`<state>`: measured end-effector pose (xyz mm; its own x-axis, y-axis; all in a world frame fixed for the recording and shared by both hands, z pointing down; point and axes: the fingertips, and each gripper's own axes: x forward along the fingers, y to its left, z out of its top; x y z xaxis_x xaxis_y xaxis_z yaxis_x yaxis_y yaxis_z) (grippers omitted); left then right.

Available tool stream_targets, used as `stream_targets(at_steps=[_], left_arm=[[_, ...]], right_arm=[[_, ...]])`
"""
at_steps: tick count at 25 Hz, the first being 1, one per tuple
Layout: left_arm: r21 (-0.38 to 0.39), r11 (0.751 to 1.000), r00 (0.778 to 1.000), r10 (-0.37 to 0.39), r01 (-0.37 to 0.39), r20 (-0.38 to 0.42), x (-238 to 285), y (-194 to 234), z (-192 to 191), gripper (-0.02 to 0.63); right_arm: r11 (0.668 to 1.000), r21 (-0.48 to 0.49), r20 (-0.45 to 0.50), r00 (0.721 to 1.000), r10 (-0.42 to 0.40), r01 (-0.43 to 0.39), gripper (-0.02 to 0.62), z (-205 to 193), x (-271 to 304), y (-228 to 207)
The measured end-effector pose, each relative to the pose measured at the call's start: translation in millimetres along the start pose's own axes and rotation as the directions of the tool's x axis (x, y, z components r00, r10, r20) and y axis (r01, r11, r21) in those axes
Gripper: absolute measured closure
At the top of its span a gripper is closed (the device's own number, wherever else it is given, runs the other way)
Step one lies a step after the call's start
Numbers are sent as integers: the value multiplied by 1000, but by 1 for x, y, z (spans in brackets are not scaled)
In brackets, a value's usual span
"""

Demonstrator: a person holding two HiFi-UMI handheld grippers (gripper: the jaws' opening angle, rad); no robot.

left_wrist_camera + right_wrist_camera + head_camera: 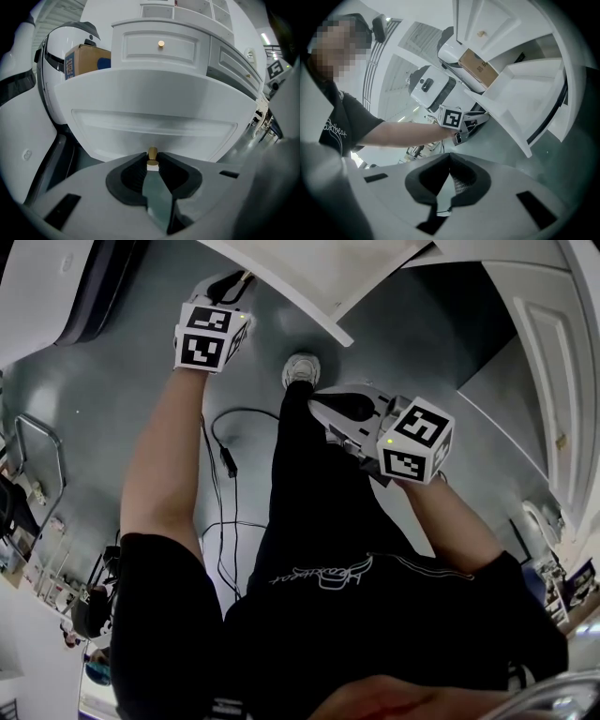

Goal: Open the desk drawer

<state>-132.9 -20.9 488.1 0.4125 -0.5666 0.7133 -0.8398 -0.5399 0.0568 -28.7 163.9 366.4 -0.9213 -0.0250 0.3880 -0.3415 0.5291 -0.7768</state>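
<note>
Looking down, head view: my left gripper reaches the drawer, which juts partway out; my right gripper hangs aside, unneeded. Left gripper view: jaws clamped on the knob, for pulling. Right gripper view: jaws together, empty.

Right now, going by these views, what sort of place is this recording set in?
Probably an indoor lab or test room furnished like a home: a white desk with brass drawer knobs, a cardboard box, and loose cables on a grey floor.
</note>
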Motion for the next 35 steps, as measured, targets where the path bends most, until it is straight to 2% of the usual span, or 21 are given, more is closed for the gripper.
stream_targets(at_steps=[14,21,28,31,35], left_arm=[[3,1000,1000,19,-19,-12,-14,2,-17,526],[-36,999,1000,13,-14,-28,-13,2,-16,526],[-9,999,998,43,-44,-37,-12,2,-16,520],[-1,998,998,65,-65,-27,-12,3,-14,463],[-42,998,999,40,-40,0,-23,-4,-8,431]], right_arm=[[1000,-8,5,1000,5,-5,589,-7,5,8],[1000,-6,15,1000,1,-1,589,-10,4,8],[1000,-8,20,1000,-3,4,589,-17,-1,11],[1000,-11,27,1000,-11,12,589,-20,-5,11],[1000,-22,44,999,-16,17,589,-19,-16,17]])
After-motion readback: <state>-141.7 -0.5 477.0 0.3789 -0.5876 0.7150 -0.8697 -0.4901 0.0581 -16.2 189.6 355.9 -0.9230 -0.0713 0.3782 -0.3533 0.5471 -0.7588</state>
